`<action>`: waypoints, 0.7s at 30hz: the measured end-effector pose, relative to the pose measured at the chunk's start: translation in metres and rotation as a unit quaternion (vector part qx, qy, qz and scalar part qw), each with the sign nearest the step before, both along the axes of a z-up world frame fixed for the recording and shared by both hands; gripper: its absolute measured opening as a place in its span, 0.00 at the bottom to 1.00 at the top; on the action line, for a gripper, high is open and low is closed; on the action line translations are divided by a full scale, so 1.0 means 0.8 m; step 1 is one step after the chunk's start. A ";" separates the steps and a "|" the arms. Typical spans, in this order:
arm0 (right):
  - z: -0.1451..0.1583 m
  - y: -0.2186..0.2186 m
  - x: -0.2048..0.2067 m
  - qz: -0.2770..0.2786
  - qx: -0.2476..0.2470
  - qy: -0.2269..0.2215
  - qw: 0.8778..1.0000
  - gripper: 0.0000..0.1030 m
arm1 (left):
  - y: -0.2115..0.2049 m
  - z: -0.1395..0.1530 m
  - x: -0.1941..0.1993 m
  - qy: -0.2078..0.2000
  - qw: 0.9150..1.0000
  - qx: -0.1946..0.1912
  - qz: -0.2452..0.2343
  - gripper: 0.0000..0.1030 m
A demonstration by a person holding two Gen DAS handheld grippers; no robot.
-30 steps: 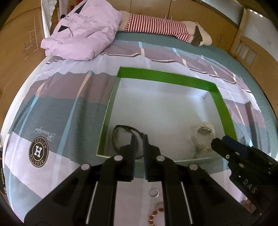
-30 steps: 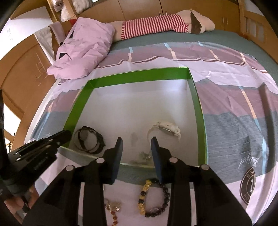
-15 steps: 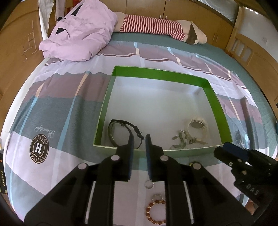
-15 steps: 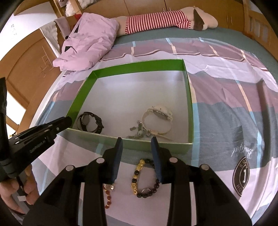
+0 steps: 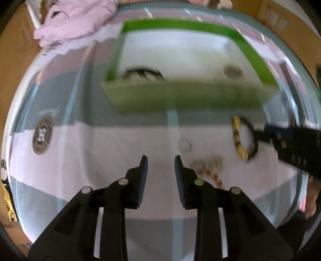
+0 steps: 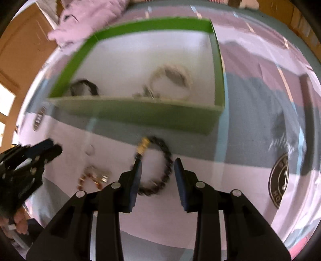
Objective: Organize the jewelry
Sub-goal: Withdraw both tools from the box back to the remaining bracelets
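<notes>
1. The left hand-held gripper (image 5: 161, 160) is hanging over the patterned bedsheet (image 5: 124, 144), its jaws opening with nothing between them.
2. The right hand-held gripper (image 6: 157, 163) is pointing down at the black bead bracelet (image 6: 165, 160), jaws narrowly apart, straddling the bracelet's near side; no pad is pressing on it.
3. A small amber bead bracelet (image 6: 94, 176) is lying on the sheet to the left of the black one, just beside the left hand-held gripper's right finger (image 5: 181, 172).
4. A ring (image 5: 185, 144), blurred, is lying on the sheet just beyond the amber bracelet.
5. The green box (image 6: 140, 114) is sitting farther back on the bed, holding a black watch (image 6: 84, 88) in its near left corner and a white watch (image 6: 172, 78) toward the right.
6. A pink quilt (image 6: 90, 18) is bunched up beyond the box.
</notes>
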State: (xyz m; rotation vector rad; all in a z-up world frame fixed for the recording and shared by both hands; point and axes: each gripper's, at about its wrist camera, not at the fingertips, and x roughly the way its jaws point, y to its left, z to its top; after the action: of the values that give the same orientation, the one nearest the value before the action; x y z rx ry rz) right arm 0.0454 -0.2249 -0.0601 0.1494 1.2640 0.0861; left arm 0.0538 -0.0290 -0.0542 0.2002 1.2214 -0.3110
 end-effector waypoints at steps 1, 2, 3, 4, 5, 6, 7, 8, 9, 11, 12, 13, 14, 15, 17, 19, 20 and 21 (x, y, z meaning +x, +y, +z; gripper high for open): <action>-0.004 0.000 -0.002 0.000 -0.004 0.005 1.000 0.33 | -0.003 -0.005 -0.006 0.009 1.000 0.001 -0.012 0.30; -0.006 0.000 -0.002 0.000 -0.008 0.009 1.000 0.33 | -0.009 -0.010 -0.014 0.016 0.999 0.002 -0.029 0.31; -0.007 0.000 -0.003 0.000 -0.010 0.011 1.000 0.33 | -0.015 -0.015 -0.022 0.019 0.999 0.008 -0.047 0.32; -0.008 0.000 -0.003 -0.001 -0.010 0.012 1.000 0.33 | -0.021 -0.019 -0.027 0.021 0.998 0.015 -0.061 0.34; -0.008 0.001 -0.004 0.000 -0.009 0.013 1.000 0.34 | -0.024 -0.023 -0.031 0.023 0.997 0.020 -0.069 0.37; -0.009 0.003 -0.005 0.003 -0.009 0.013 1.000 0.38 | -0.028 -0.027 -0.034 0.026 0.996 0.025 -0.076 0.37; -0.009 0.005 -0.005 0.004 -0.010 0.014 1.000 0.40 | -0.031 -0.033 -0.037 0.029 0.996 0.033 -0.083 0.38; -0.011 0.006 -0.003 0.005 -0.013 0.015 1.000 0.41 | -0.032 -0.036 -0.038 0.030 0.995 0.038 -0.084 0.38; -0.013 0.009 -0.003 0.007 -0.018 0.016 1.000 0.41 | -0.032 -0.040 -0.038 0.031 0.995 0.042 -0.083 0.38; -0.016 0.012 0.000 0.010 -0.026 0.021 0.999 0.41 | -0.028 -0.043 -0.035 0.031 0.995 0.043 -0.079 0.45; -0.019 0.014 0.001 0.011 -0.031 0.026 0.999 0.41 | -0.025 -0.042 -0.034 0.030 0.996 0.046 -0.073 0.47; -0.022 0.014 0.004 0.011 -0.035 0.031 0.999 0.41 | -0.023 -0.042 -0.029 0.028 0.996 0.051 -0.065 0.50; -0.025 0.015 0.005 0.011 -0.036 0.035 0.999 0.41 | -0.015 -0.042 -0.026 0.022 0.997 0.063 -0.049 0.50; -0.029 0.016 0.006 0.012 -0.041 0.042 0.998 0.41 | -0.009 -0.042 -0.023 0.017 0.997 0.072 -0.038 0.50; -0.031 0.018 0.002 0.022 -0.060 0.050 0.997 0.47 | 0.009 -0.041 -0.014 0.014 0.997 0.079 -0.010 0.50; -0.030 0.016 0.001 0.023 -0.084 0.057 0.995 0.57 | 0.026 -0.038 -0.007 0.012 0.996 0.085 0.018 0.48; -0.028 0.010 -0.001 0.018 -0.094 0.057 0.994 0.58 | 0.035 -0.036 -0.003 0.010 0.996 0.087 0.027 0.48; -0.024 -0.001 -0.003 0.003 -0.096 0.056 0.994 0.58 | 0.040 -0.034 0.000 0.009 0.996 0.086 0.035 0.48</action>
State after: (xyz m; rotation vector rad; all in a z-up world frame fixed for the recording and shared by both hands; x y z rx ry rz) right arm 0.0434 -0.2253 -0.0797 -0.0173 1.3775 -0.0394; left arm 0.0536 0.0032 -0.0813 0.3023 1.2710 -0.1472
